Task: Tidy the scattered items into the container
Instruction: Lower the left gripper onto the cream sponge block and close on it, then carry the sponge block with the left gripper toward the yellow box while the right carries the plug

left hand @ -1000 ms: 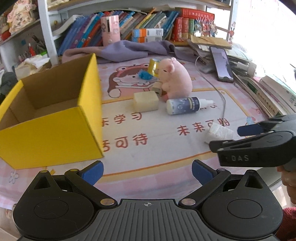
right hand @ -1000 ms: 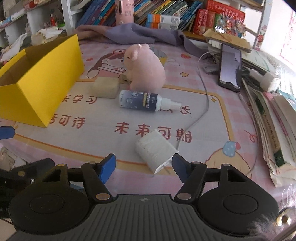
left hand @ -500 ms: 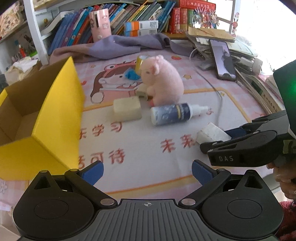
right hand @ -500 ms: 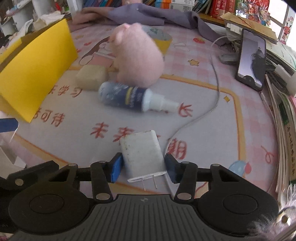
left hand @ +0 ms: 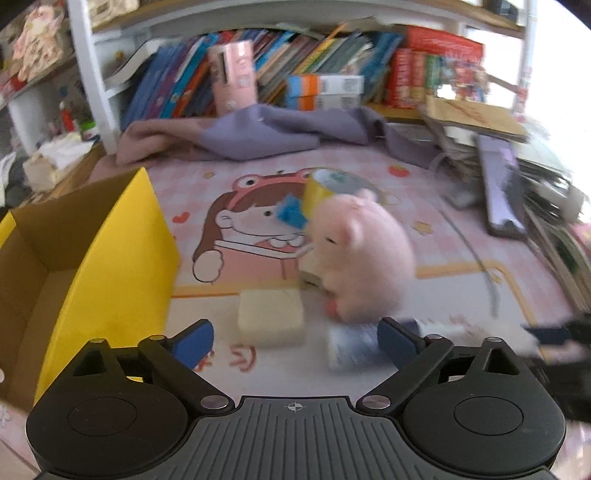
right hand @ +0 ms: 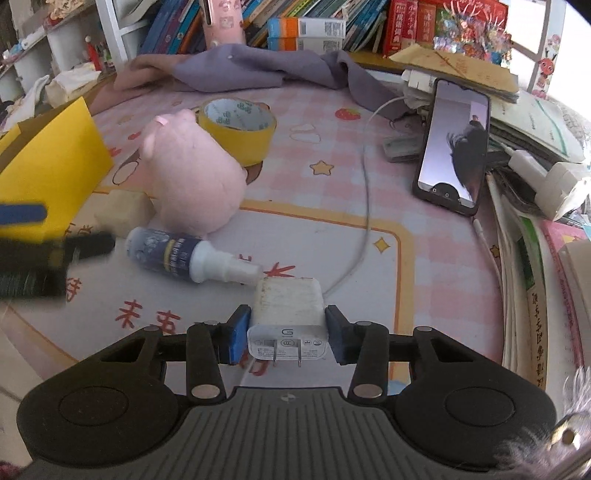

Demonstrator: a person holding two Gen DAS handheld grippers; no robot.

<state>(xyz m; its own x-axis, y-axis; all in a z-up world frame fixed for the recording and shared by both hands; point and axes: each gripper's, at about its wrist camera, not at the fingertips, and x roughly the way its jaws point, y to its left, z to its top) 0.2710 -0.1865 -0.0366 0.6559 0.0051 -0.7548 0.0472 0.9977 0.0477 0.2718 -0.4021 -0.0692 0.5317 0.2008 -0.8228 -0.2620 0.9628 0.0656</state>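
Plush pig [left hand: 364,258] beside sponge [left hand: 271,317], tape roll [right hand: 238,129] behind.

**Daylight from the right, one view smeared**

Bright window light washes out the upper right corners. The left wrist view is motion-blurred, the pink pig plush [left hand: 360,258] smeared; the right wrist view is sharp. Fisheye bending curves the bookshelf [right hand: 314,22] edges.

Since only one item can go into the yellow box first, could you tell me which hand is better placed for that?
Probably the right: the right gripper is shut on the white charger. The left gripper holds nothing yet, its jaws closing around the sponge block.
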